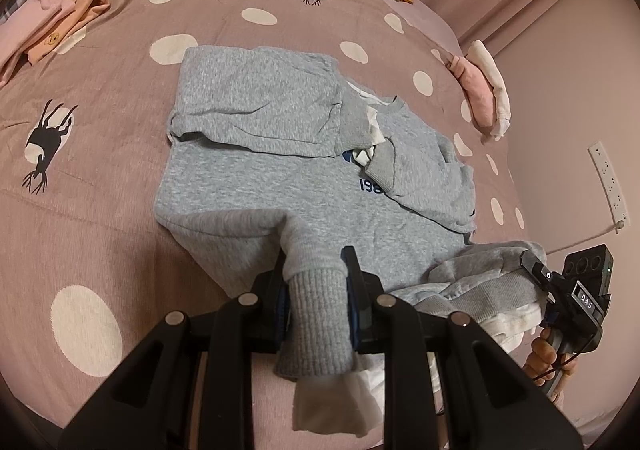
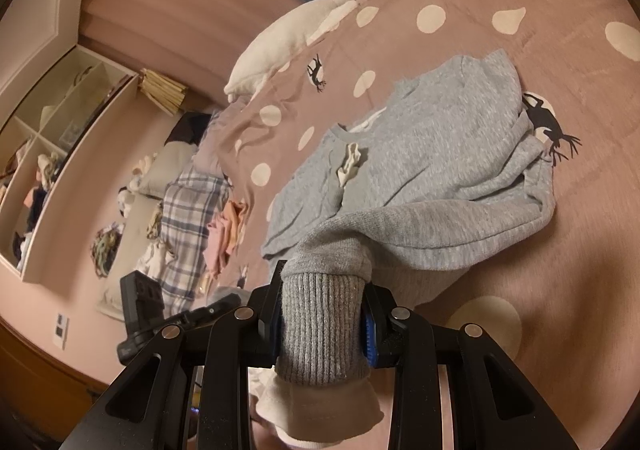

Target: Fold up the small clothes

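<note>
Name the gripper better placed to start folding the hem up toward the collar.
Neither alone, probably: the left gripper and right gripper each clamp the gray sweatshirt by its ribbed hem, so both should carry it together.

Grey sweatshirt (image 1: 256,186) lies front-up on the bed, both sleeves folded inward across the chest, partly covering blue print. White inner layer shows at the collar, 1 o'clock from centre. Ribbed hem at 6 o'clock is lifted off the bed at two points.
</note>
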`<action>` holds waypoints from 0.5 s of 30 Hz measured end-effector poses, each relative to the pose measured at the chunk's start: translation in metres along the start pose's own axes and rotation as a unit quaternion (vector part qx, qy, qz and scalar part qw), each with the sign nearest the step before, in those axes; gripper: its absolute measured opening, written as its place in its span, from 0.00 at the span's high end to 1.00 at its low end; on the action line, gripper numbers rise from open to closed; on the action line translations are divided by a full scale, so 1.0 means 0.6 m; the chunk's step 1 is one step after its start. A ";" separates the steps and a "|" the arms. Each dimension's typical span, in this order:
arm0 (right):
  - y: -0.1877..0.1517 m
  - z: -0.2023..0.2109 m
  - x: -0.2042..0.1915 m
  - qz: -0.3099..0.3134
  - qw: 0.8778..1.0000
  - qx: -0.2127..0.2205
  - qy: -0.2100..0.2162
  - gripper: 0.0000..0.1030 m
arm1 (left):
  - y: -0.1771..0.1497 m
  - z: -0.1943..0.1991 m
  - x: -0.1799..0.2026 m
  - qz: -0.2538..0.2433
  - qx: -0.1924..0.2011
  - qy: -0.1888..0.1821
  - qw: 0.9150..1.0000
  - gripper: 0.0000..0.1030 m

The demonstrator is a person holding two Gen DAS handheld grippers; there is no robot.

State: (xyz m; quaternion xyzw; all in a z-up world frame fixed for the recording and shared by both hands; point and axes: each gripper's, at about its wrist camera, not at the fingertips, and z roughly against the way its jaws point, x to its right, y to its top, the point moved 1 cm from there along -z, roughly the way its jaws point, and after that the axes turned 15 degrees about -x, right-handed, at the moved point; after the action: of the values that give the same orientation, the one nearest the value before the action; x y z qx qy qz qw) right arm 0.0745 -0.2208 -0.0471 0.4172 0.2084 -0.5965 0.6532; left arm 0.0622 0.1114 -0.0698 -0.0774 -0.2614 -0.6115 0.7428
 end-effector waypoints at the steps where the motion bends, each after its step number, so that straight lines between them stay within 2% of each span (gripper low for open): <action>1: 0.000 0.000 0.000 0.000 1.000 0.000 0.001 0.68 | 0.002 0.001 0.001 -0.001 0.001 0.001 1.000 0.78; 15: 0.011 0.001 -0.004 0.005 1.000 0.006 0.001 0.68 | 0.013 0.012 0.007 -0.007 0.014 0.005 1.000 0.78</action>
State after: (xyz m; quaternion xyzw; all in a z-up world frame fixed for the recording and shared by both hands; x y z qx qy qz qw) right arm 0.0799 -0.2204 -0.0431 0.4228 0.2036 -0.5940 0.6534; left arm 0.0678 0.1128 -0.0600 -0.0622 -0.2667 -0.6135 0.7407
